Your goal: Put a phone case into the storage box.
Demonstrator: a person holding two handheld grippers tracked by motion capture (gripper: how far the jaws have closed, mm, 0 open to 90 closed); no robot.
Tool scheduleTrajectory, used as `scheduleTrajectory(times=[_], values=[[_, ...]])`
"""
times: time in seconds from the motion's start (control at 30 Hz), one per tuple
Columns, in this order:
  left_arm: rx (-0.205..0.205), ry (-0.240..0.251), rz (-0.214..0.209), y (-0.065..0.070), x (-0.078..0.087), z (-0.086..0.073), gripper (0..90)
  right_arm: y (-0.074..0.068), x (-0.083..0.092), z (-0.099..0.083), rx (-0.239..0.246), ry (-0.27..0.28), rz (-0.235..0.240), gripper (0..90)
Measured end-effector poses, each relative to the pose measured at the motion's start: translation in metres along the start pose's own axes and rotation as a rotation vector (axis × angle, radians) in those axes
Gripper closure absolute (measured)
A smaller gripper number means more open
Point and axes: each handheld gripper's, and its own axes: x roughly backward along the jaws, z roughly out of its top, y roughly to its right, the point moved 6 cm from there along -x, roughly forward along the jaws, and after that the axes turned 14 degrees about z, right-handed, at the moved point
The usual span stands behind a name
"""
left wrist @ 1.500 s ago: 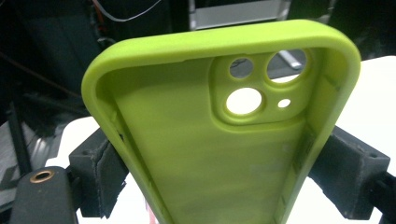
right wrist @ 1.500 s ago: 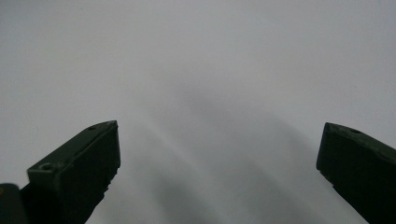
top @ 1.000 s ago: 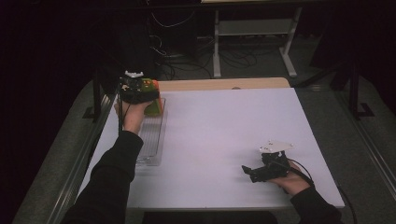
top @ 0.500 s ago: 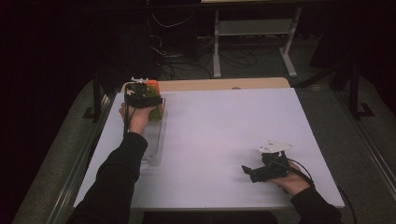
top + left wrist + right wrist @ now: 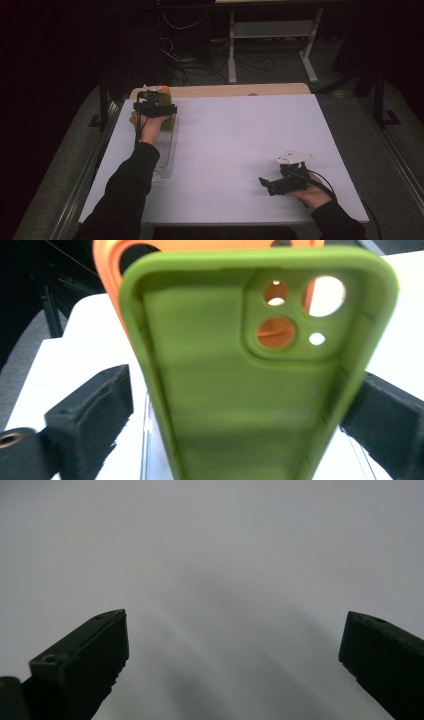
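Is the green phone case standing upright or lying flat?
Upright. The green phone case stands in the clear tray, before an orange case, between the left gripper's open fingers.

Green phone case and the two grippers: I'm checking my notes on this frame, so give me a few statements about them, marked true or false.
1. The green phone case stands between the jaws of the left gripper. True.
2. The left gripper clamps the case tightly. False: its jaws have just been opening, and one jaw stands clear of the case.
3. An orange case sits behind the green one. True.
4. The right gripper holds a case. False: its jaws are open, with nothing between them, over the white table.
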Motion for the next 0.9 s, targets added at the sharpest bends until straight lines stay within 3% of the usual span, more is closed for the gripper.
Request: scheduleTrajectory(times=[0.27,0.57,0.67,0.8,0.83,0.9], values=[[0.003,0.049,-0.032,-0.005,0.004,0.006,0.0,0.0,0.0,0.0,0.004,-0.006,0.001,0.0],[0.017,0.056,-0.056,-0.013,0.015,0.008,0.0,0.0,0.001,0.0,0.007,-0.008,0.001,0.0],[0.007,0.051,-0.094,-0.015,0.023,0.008,0.0,0.0,0.001,0.0,0.0,-0.003,0.001,0.0],[-0.006,0.053,-0.188,-0.015,0.037,0.005,0.0,-0.001,0.001,0.0,0.002,-0.007,0.002,0.0],[-0.031,0.057,-0.205,-0.017,0.041,0.004,0.0,-0.001,0.001,0.0,0.002,-0.006,0.002,0.0],[-0.045,0.067,-0.232,-0.017,0.048,0.003,0.0,-0.001,0.001,0.0,0.0,-0.012,0.003,0.0]])
